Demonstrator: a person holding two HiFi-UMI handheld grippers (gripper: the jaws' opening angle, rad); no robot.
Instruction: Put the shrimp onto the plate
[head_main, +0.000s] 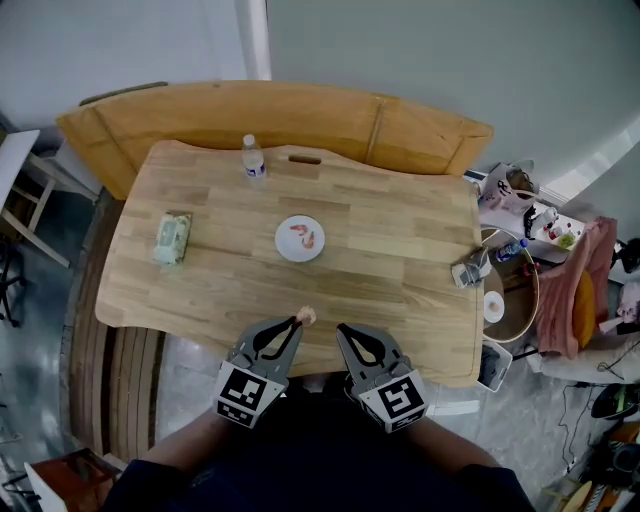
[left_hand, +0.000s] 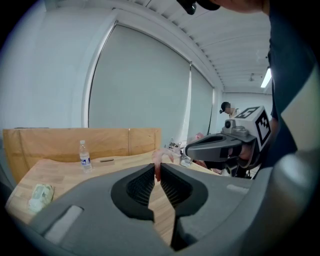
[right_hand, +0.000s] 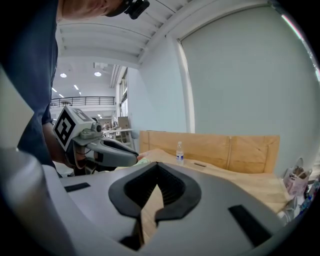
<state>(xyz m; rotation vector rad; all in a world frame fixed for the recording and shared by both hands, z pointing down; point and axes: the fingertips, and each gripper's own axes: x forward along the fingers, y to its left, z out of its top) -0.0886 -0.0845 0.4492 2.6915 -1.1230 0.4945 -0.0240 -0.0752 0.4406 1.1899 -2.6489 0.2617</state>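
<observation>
A white plate (head_main: 281, 238) sits mid-table with two pink shrimp (head_main: 303, 235) on it. My left gripper (head_main: 297, 322) hovers over the table's near edge, shut on another pink shrimp (head_main: 306, 316); in the left gripper view that shrimp (left_hand: 160, 159) sticks up from between the closed jaws (left_hand: 158, 174). My right gripper (head_main: 343, 331) hangs beside it to the right, shut with nothing in it; its jaws (right_hand: 157, 164) meet at the tips in the right gripper view.
A water bottle (head_main: 253, 158) stands at the table's far edge, a small dark item (head_main: 305, 159) beside it. A green packet (head_main: 171, 238) lies on the left. A wooden bench (head_main: 270, 115) runs behind the table. Clutter and a round stool (head_main: 510, 290) are at right.
</observation>
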